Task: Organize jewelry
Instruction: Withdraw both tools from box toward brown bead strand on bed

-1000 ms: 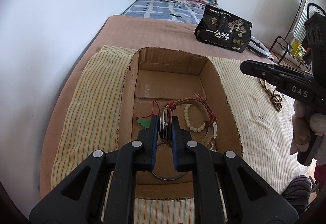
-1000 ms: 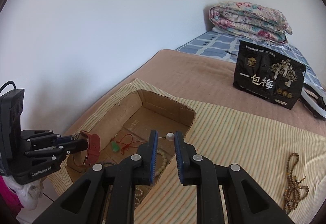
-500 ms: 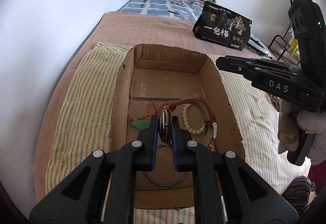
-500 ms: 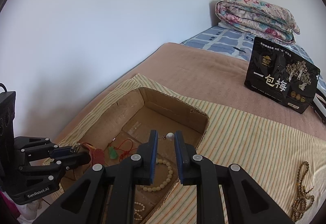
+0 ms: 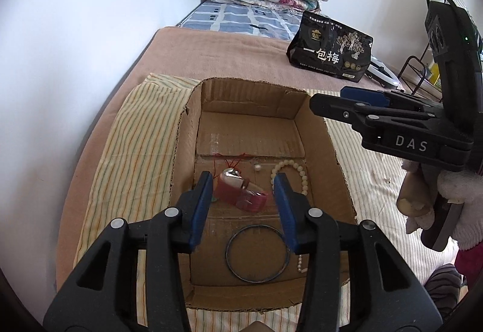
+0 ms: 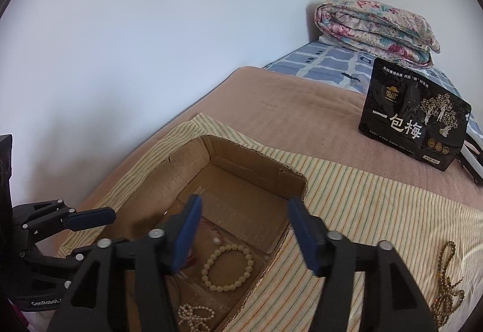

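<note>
1. Our left gripper (image 5: 243,191) hangs over the cardboard box (image 5: 317,132), its jaws opening; the red-strapped watch (image 5: 241,191) sits between the blue pads but blurred and clear of both, so nothing is gripped.
2. Our right gripper (image 6: 244,230) is also opening, jaws wide apart and empty, over the box's right wall.
3. On the box floor, at 1 o'clock from the watch, lie a loose pearl (image 5: 257,167) and a cream bead bracelet (image 6: 228,267).
4. At 6 o'clock from the watch lies a dark bangle (image 5: 256,253), with a small pearl strand (image 6: 193,317) at its right.
5. At 3 o'clock from the box, a brown bead necklace (image 6: 446,280) lies on the striped cloth (image 6: 362,205), well apart from it.
6. At 1 o'clock, far off, stands a black snack bag (image 6: 413,114).
</note>
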{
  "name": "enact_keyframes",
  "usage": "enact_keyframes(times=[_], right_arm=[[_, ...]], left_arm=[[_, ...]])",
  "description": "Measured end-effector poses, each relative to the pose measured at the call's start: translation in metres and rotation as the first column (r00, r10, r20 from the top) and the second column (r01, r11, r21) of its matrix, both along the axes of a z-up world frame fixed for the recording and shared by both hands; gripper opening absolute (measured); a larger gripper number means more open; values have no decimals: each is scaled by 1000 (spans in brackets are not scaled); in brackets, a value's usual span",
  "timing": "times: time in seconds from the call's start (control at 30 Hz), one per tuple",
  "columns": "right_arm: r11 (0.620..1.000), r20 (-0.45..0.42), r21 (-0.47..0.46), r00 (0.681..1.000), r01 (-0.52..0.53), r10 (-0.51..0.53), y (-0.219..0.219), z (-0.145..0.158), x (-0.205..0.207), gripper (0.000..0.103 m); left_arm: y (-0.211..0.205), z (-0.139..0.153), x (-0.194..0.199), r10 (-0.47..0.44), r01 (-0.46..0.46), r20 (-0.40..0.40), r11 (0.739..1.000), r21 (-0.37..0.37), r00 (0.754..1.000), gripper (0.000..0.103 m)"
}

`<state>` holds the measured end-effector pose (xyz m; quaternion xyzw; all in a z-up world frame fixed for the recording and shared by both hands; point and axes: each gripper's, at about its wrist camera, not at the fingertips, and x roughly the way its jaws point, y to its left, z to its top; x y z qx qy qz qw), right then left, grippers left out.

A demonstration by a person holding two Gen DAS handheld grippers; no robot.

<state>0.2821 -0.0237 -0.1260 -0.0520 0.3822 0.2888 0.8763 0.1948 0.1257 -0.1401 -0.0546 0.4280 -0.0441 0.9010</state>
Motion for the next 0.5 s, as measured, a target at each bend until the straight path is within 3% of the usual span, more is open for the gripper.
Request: enact_keyframes(times=[0.17,0.5], right_arm=[[1000,14,4,1000,10,-10,-1,6,-4,78],[1000,29,6,999,22,-22,-11,16,-13,79]], left_arm=[[-1,4,-2,1,-1,7,1000,1,1000,42],[-7,14,-10,-5,5,23,1000,6,1000,42]])
